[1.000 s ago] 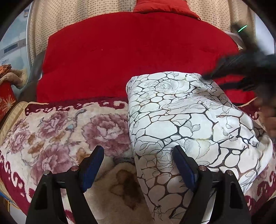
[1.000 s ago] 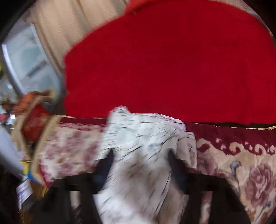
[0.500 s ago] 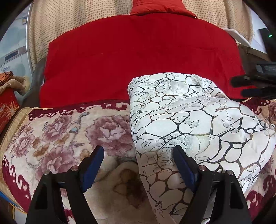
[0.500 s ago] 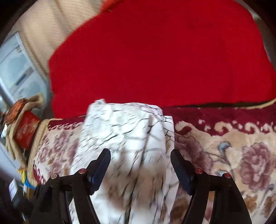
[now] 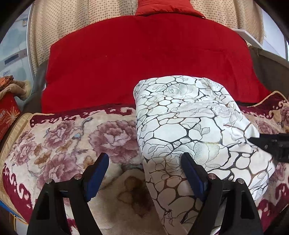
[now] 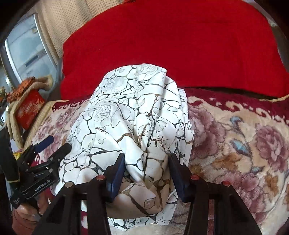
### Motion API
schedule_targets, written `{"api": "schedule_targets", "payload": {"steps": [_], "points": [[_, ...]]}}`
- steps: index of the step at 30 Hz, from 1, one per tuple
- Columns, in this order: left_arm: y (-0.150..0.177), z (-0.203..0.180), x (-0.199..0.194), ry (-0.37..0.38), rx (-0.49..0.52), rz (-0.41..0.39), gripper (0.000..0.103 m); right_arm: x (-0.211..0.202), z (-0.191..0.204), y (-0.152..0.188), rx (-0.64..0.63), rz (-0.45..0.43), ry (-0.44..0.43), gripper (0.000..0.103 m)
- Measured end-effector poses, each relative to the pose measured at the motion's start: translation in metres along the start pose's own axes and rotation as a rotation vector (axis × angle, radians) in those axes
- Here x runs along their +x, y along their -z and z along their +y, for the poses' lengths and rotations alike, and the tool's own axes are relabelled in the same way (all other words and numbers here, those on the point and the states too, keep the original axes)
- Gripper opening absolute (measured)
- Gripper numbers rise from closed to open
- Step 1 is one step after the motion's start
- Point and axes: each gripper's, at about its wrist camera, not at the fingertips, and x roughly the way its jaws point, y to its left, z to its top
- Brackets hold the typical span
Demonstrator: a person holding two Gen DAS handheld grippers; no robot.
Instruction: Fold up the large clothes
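Observation:
A white garment with a black crackle and rose print lies folded in a thick bundle on a floral plush blanket. My left gripper is open over the bundle's left edge, its right finger resting on the cloth. In the right wrist view the garment runs away from me. My right gripper is open, its jaws standing on either side of a bunched fold at the near end. The left gripper also shows at the left of that view. The right gripper's tip shows at the right edge of the left wrist view.
A large red cushion stands behind the garment along the sofa back. A red box with cloth on it sits at the left end. A white appliance stands beyond it. Beige dotted fabric hangs behind.
My right gripper has come down from the far side to the near right end of the bundle and now straddles a fold. The left gripper has stayed put.

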Motion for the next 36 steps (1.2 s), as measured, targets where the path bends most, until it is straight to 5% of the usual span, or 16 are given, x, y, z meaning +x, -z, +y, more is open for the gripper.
{"api": "schedule_targets", "payload": {"steps": [3, 7, 9, 15, 23, 36], "points": [[-0.009, 0.016, -0.01, 0.02, -0.056, -0.036, 0.083, -0.002, 0.005, 0.001, -0.011, -0.001, 0.014, 0.053], [-0.016, 0.039, -0.013, -0.043, -0.126, -0.074, 0.086, -0.013, 0.003, -0.008, 0.006, 0.009, -0.011, 0.053], [-0.017, 0.042, -0.002, -0.094, -0.116, -0.039, 0.086, -0.022, 0.006, -0.017, 0.004, -0.001, -0.021, 0.053], [-0.013, 0.026, 0.016, -0.083, -0.076, 0.049, 0.086, -0.047, 0.02, -0.049, -0.009, -0.099, -0.062, 0.053], [-0.013, 0.024, 0.014, -0.088, -0.058, 0.036, 0.086, 0.016, 0.026, -0.026, -0.012, 0.081, -0.052, 0.052], [-0.014, 0.025, 0.016, -0.091, -0.064, 0.033, 0.086, -0.014, 0.025, -0.039, -0.003, 0.005, -0.129, 0.052]]}}
